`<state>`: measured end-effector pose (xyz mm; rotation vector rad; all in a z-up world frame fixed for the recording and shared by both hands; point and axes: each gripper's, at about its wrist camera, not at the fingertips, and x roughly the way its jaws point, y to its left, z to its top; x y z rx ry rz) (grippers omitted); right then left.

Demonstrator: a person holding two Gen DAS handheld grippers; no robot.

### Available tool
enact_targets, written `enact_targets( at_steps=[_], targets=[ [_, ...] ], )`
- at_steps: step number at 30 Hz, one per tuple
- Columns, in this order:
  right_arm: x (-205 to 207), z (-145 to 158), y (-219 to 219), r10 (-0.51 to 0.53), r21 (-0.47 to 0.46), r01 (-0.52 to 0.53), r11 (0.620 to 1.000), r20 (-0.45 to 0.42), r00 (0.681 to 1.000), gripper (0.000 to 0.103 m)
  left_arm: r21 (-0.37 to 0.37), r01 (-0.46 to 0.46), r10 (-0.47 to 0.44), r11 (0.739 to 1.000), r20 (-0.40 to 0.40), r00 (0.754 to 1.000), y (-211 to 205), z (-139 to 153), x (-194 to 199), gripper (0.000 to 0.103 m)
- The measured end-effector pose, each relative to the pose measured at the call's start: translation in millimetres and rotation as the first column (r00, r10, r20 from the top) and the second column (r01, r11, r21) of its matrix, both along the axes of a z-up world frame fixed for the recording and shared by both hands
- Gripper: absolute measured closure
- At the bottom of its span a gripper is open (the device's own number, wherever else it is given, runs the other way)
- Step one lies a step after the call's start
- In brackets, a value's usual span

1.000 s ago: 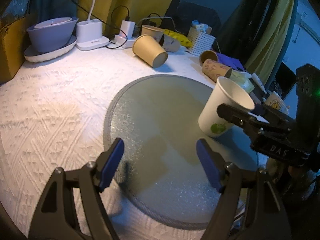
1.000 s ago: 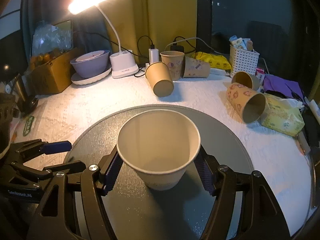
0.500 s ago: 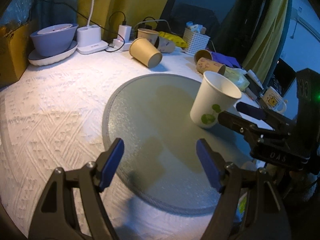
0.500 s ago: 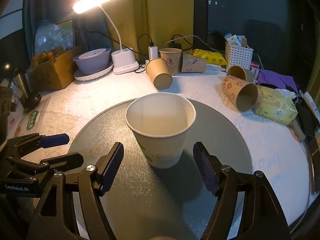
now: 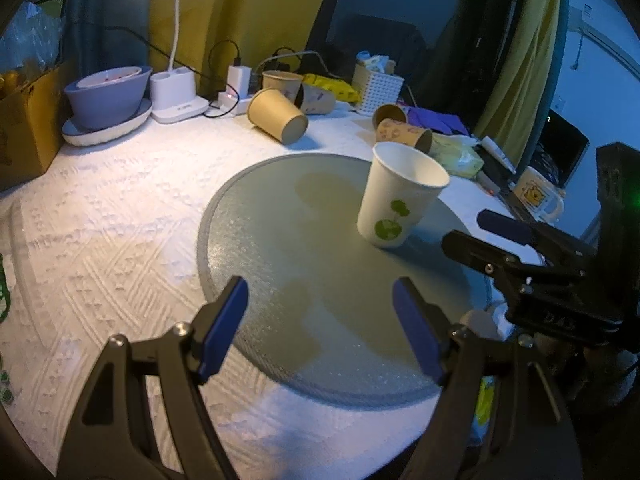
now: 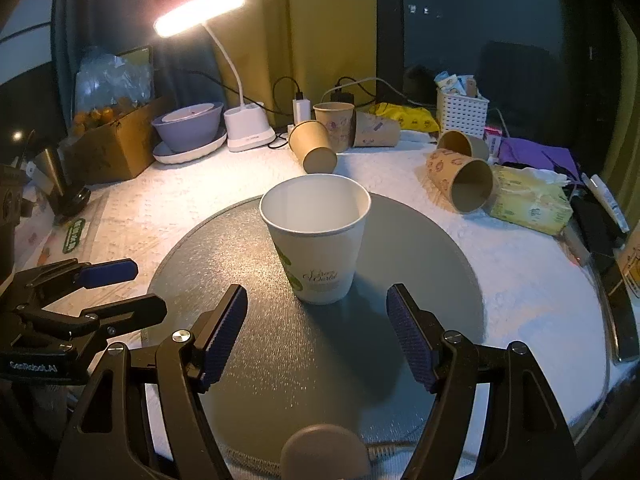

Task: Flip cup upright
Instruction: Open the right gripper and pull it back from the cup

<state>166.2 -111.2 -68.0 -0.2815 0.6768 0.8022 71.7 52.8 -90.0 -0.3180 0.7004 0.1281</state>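
Left tool (image 5: 320, 328) spread wide, empty; right tool (image 6: 316, 336) likewise.

The cup (image 6: 316, 240) is white with green leaf print; the round mat (image 6: 420, 272) is grey; the tablecloth (image 5: 100, 216) is white, embossed.

Lit desk lamp (image 6: 200, 12), yellow curtain (image 6: 332, 20), white textured tablecloth (image 5: 100, 220).

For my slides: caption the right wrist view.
White paper cup upright on the round grey mat, the open right tool just short of it.
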Motion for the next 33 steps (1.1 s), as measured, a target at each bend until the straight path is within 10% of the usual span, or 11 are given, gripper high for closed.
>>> enact_targets(
  at_steps=[33],
  targets=[
    [-65, 78, -53, -0.049, 0.093, 0.034, 0.995, 0.164, 0.985, 0.028, 0.147, 0.034, -0.062, 0.989, 0.191, 0.980, -42, 71, -56, 0.027]
  ],
)
